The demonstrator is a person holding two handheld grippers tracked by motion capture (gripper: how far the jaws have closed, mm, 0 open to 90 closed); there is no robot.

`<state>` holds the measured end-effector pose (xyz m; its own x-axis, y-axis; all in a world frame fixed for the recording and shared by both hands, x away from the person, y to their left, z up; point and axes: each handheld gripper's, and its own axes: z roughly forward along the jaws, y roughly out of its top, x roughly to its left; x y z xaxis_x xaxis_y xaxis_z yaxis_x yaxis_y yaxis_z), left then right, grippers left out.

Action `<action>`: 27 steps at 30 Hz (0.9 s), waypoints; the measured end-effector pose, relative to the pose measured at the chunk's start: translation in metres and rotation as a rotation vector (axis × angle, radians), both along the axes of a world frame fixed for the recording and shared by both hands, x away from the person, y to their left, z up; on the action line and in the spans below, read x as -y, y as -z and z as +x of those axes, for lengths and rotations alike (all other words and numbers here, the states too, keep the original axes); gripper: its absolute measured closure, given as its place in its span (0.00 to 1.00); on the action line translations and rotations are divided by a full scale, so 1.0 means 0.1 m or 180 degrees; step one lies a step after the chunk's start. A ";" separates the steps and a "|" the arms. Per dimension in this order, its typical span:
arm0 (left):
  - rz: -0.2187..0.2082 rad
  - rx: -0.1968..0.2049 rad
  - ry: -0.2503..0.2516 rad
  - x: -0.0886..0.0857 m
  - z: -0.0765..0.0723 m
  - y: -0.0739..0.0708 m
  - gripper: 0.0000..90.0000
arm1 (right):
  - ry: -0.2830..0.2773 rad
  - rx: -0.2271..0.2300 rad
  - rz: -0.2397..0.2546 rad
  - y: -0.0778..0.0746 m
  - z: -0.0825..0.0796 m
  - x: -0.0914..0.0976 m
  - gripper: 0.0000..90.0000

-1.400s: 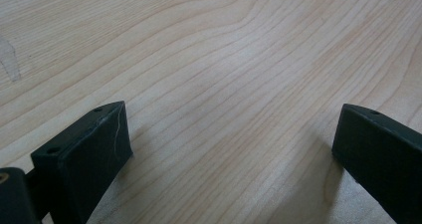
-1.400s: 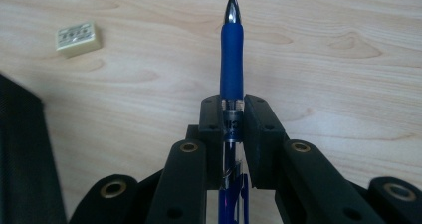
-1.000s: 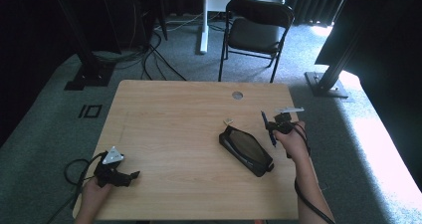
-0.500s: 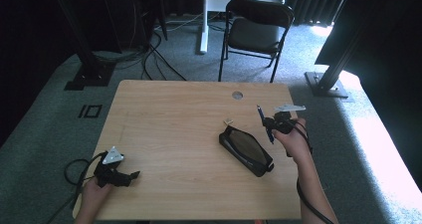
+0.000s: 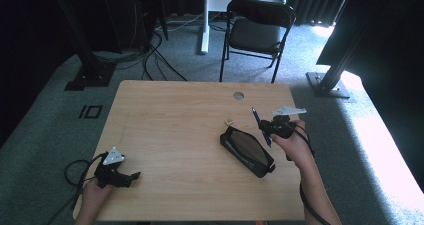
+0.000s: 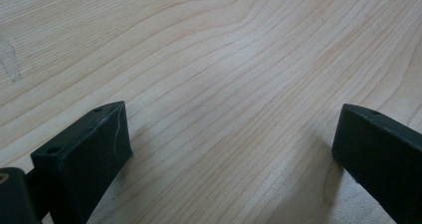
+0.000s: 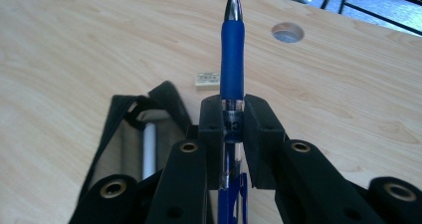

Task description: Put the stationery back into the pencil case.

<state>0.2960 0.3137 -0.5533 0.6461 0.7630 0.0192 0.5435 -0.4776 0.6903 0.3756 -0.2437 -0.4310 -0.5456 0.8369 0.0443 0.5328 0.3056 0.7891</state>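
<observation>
My right gripper is shut on a blue pen with a silver tip, held above the right part of the wooden table. In the high view the blue pen points up and away, just right of an open black pencil case. The right gripper view shows the pencil case below and left of the jaws, with a white pen inside it. My left gripper rests open on the table's near left corner, its jaws wide apart over bare wood.
A small eraser lies just beyond the case, also seen as an eraser in the right gripper view. A cable hole sits near the far edge. A black folding chair stands behind the table.
My right gripper has risen with the blue pen, lifting a little up and away from the pencil case. The left gripper has not moved.
</observation>
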 end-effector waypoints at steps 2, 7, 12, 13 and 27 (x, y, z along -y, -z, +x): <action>0.0004 0.0002 0.0003 0.00 0.00 0.00 0.02 | -0.0055 0.0017 0.0022 -0.02 -0.03 -0.02 0.88; 0.0003 0.0002 0.0002 0.00 0.00 0.00 0.02 | -0.0194 0.0029 0.0040 -0.06 -0.11 -0.08 0.88; 0.0004 0.0002 0.0002 0.00 0.00 0.00 0.02 | -0.0291 -0.0034 -0.0001 -0.04 -0.15 -0.14 0.88; 0.0004 0.0002 0.0002 0.00 0.00 0.00 0.02 | -0.0322 -0.0041 0.0003 -0.03 -0.15 -0.15 0.88; 0.0004 0.0002 0.0003 0.00 0.00 0.00 0.02 | -0.0528 -0.0195 -0.0169 0.11 -0.16 -0.32 0.88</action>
<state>0.2961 0.3138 -0.5533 0.6468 0.7624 0.0206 0.5426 -0.4789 0.6901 0.3593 -0.2114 -0.4416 -0.6740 0.7376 0.0398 0.5181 0.4337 0.7372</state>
